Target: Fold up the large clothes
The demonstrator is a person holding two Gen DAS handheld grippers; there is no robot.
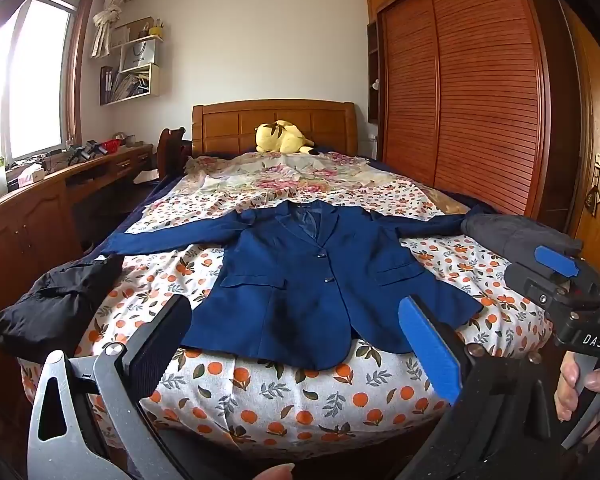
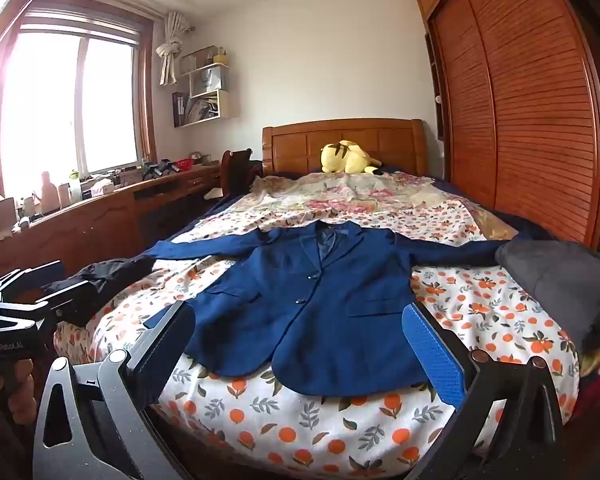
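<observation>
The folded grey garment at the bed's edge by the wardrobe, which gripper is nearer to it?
Right. The right gripper is just in front of the folded grey garment; the left gripper faces the navy blue blazer, further away.

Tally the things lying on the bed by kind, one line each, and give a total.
Blue blazer: 1
Black garment: 1
Grey garment: 1
Yellow plush toy: 1
Floral blanket: 1
Total: 5
</observation>
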